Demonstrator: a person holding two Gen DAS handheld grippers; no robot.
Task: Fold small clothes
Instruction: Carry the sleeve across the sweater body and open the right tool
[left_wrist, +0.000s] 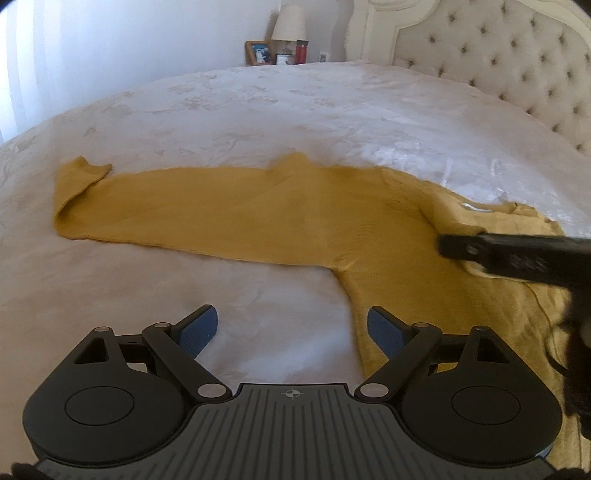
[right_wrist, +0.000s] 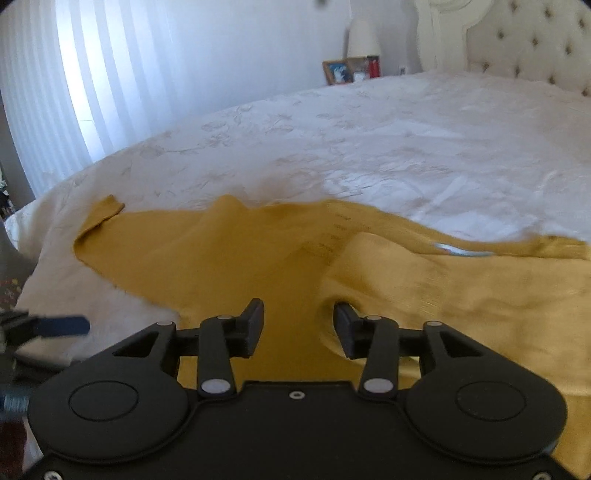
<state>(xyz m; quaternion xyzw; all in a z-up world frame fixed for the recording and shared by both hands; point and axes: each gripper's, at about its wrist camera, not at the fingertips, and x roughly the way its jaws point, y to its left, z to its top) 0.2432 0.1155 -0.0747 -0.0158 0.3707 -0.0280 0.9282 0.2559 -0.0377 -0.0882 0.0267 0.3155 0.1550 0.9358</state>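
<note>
A mustard-yellow sweater (left_wrist: 258, 214) lies flat on the white bedspread (left_wrist: 258, 110). One long sleeve stretches to the left, with its cuff (left_wrist: 81, 173) folded over. My left gripper (left_wrist: 293, 328) hovers open over the bedspread in front of the sweater's side edge, and its right pad (left_wrist: 386, 330) is above the cloth. My right gripper (left_wrist: 454, 249) comes in from the right over the sweater's body. In the right wrist view the right gripper (right_wrist: 299, 325) has its jaws apart above the sweater (right_wrist: 221, 251), with a folded-over part (right_wrist: 443, 288) beside its right finger and nothing pinched. The left gripper's blue pad (right_wrist: 62, 325) shows at the left edge.
A tufted cream headboard (left_wrist: 498, 62) stands at the back right. Beyond the bed a nightstand holds a lamp (left_wrist: 289, 22), a picture frame (left_wrist: 259, 52) and a red bottle (left_wrist: 301, 51). Bright white curtains (right_wrist: 74, 92) hang at the left. The bedspread stretches wide behind the sweater.
</note>
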